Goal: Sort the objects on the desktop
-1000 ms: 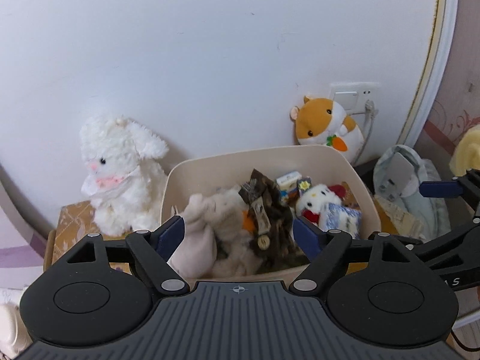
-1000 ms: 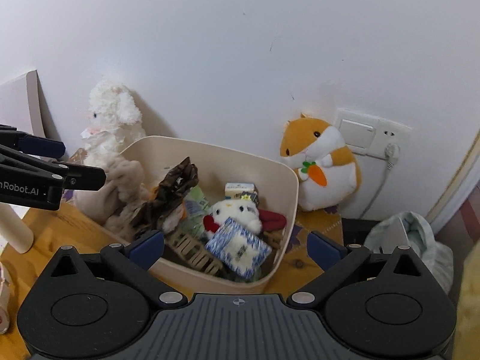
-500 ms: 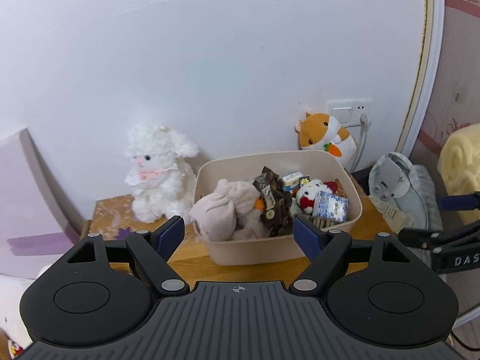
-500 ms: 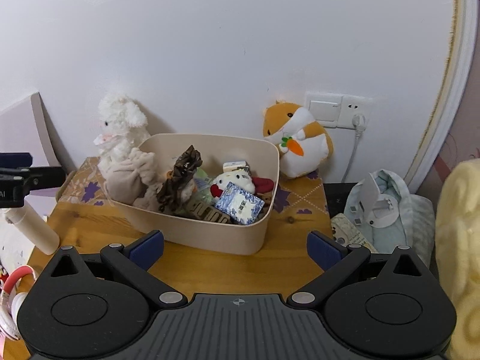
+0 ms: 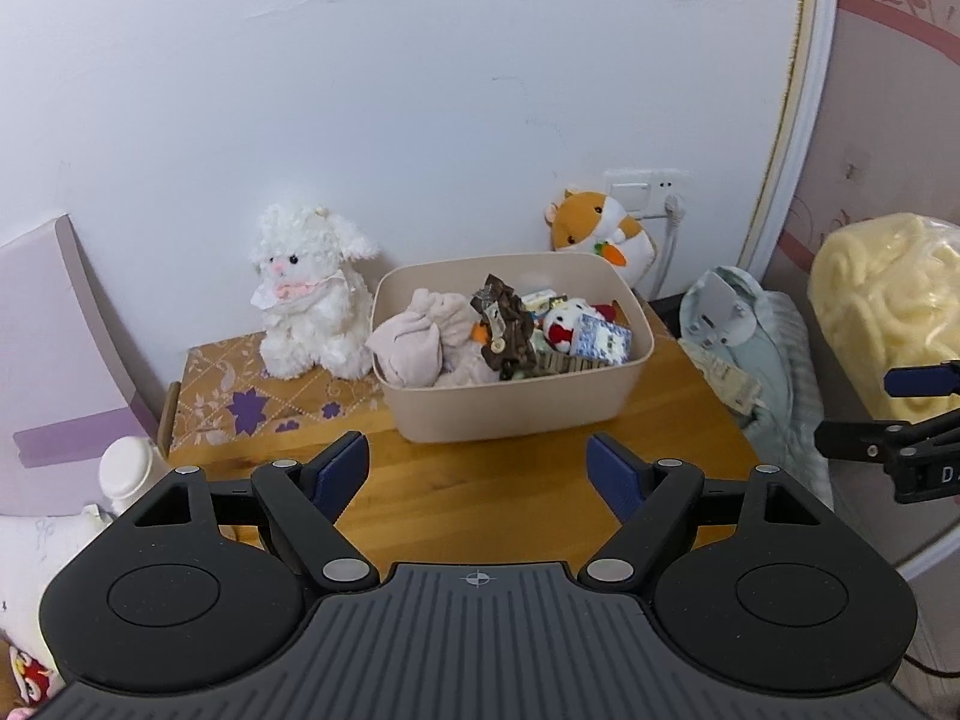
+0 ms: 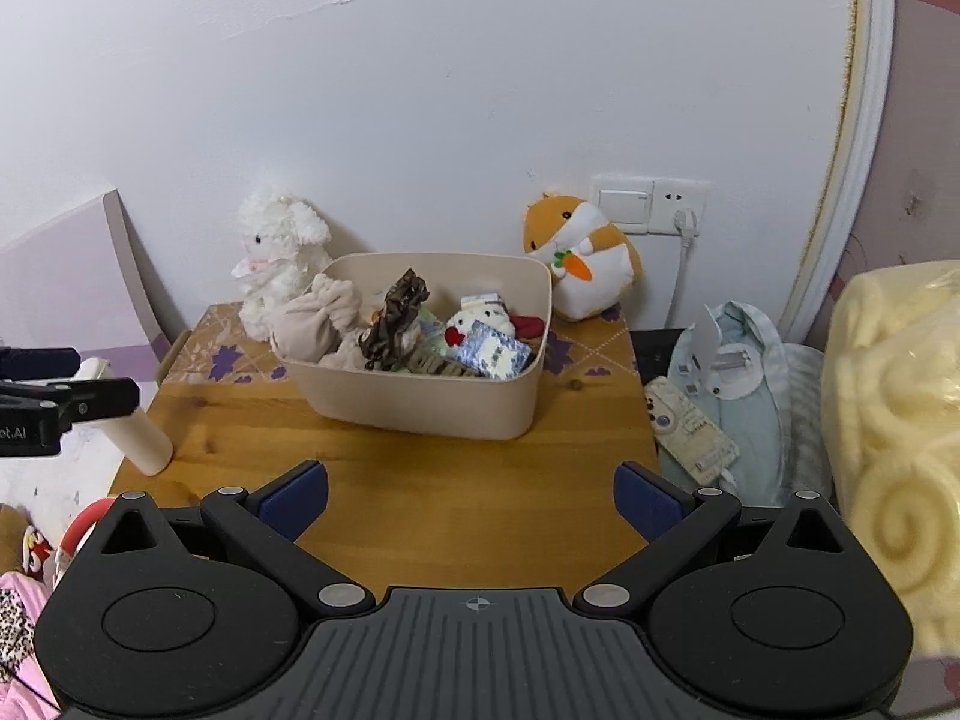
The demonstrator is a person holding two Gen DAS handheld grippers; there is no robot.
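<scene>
A beige bin (image 5: 516, 414) (image 6: 420, 408) stands on the wooden table (image 5: 480, 498) (image 6: 420, 480), filled with several small things: a beige plush (image 5: 420, 339), a brown bow (image 5: 504, 324), a small white doll (image 5: 567, 324) and a blue-white packet (image 6: 492, 354). A white lamb plush (image 5: 312, 294) (image 6: 276, 264) sits left of the bin, an orange hamster plush (image 5: 600, 231) (image 6: 579, 258) right behind it. My left gripper (image 5: 477, 471) and right gripper (image 6: 471, 501) are open and empty, held back over the table's front part.
A cream bottle (image 6: 135, 426) lies at the table's left edge. A phone (image 6: 690, 423) and a white stand (image 6: 726, 360) rest on pale cloth at the right. A yellow blanket (image 6: 894, 420) is far right. A wall socket (image 6: 651, 204) has a plugged cable.
Both grippers have pulled back and away from the bin, which now looks smaller and farther. Both stay open and empty.
</scene>
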